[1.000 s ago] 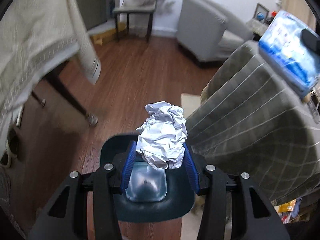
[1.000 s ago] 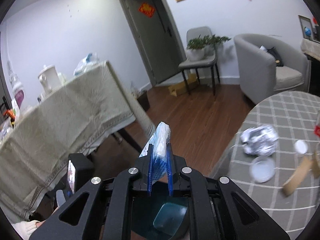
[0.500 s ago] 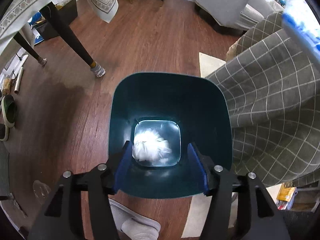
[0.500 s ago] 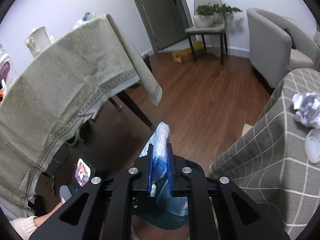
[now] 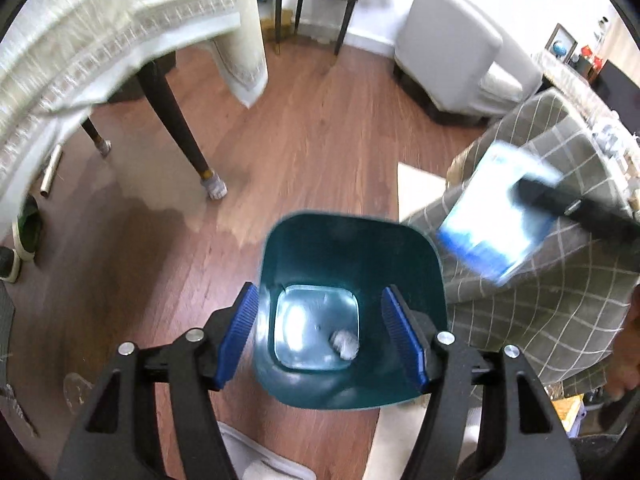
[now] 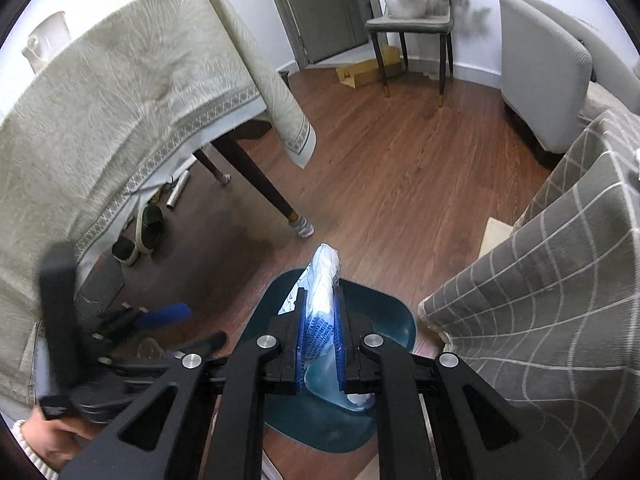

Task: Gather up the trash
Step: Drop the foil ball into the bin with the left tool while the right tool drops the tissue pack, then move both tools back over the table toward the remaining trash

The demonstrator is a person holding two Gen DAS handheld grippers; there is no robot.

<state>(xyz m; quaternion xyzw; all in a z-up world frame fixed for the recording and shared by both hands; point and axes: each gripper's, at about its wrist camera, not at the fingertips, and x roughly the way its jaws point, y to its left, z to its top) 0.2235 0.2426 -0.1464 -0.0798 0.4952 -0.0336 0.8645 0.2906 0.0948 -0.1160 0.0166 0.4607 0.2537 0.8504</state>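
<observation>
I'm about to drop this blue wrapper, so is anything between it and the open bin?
Nothing visible blocks it. The right gripper is shut on the blue wrapper above the teal bin, whose mouth is open. The left gripper hangs open over the bin's near side, empty; only a crumpled foil ball lies inside.

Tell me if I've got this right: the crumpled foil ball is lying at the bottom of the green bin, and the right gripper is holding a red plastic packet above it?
Nearly. The foil ball does lie at the bottom of the green bin, but the plastic packet clamped in the right gripper above it is blue and white, not red. The right wrist view shows this.
</observation>
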